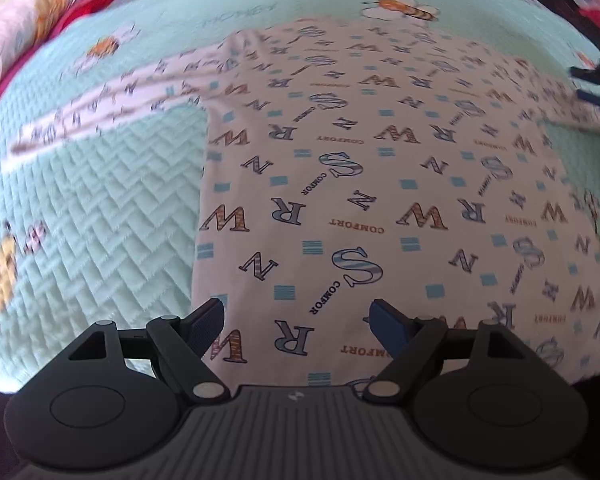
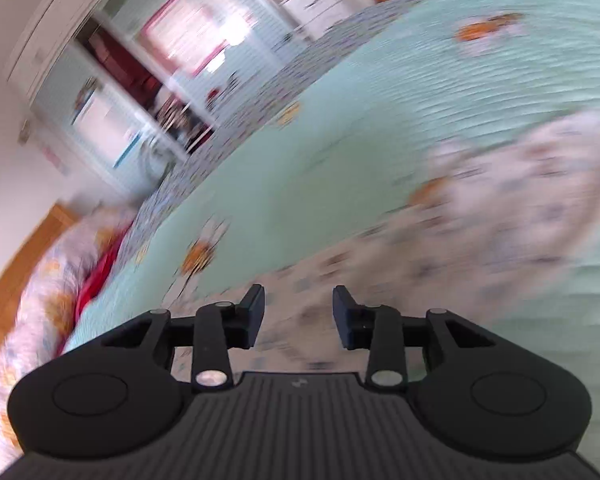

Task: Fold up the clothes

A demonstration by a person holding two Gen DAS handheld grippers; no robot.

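A white top (image 1: 360,168) printed with letters and the word COMFORT lies flat on a mint quilted bedspread (image 1: 100,220). One sleeve (image 1: 112,100) stretches out to the left. My left gripper (image 1: 298,306) hovers open over the near hem, nothing between its fingers. At the right edge of the left wrist view a dark tool with blue pads (image 1: 596,84) sits over the top's far side, blurred. In the right wrist view my right gripper (image 2: 299,294) has its jaws apart and empty, low over the blurred top (image 2: 500,200).
A floral pillow (image 1: 28,12) and a red cloth (image 1: 96,0) lie at the head of the bed. The right wrist view shows the pillow (image 2: 40,272), a wooden headboard (image 2: 16,264) and white shelving (image 2: 140,80) past the bed's edge. The bedspread (image 2: 340,120) spreads wide around the top.
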